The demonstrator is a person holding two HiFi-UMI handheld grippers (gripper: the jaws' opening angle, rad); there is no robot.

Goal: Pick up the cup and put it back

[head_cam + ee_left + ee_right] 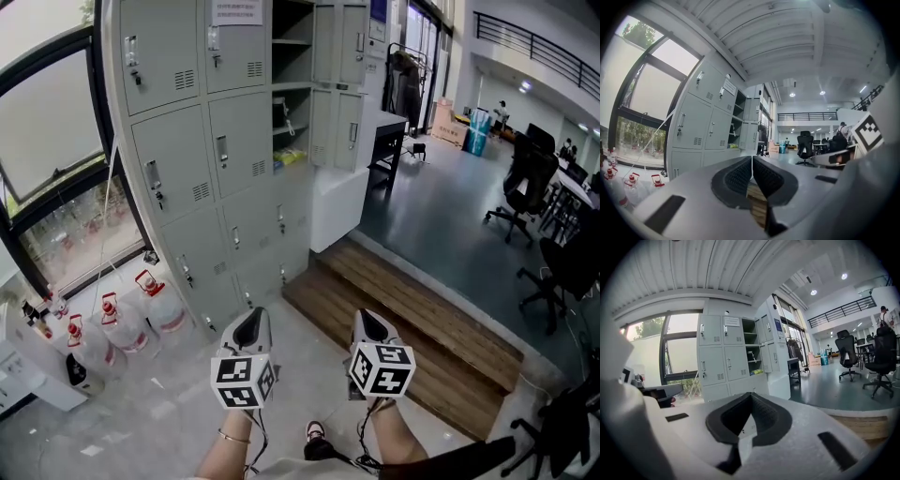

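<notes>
No cup can be made out in any view. In the head view my left gripper (251, 317) and right gripper (369, 317) are held side by side over the pale floor, pointing at the grey lockers (202, 141). Both are shut with nothing between the pads, as the left gripper view (751, 158) and the right gripper view (751, 394) show. An open locker column (291, 103) has shelves holding a dark item and a yellow item (291, 157), too small to identify.
Water jugs with red caps (122, 319) stand on the floor at the left below a window. A wooden step (412, 319) leads up to a dark floor with office chairs (525, 187). A white cabinet (337, 202) stands beside the lockers.
</notes>
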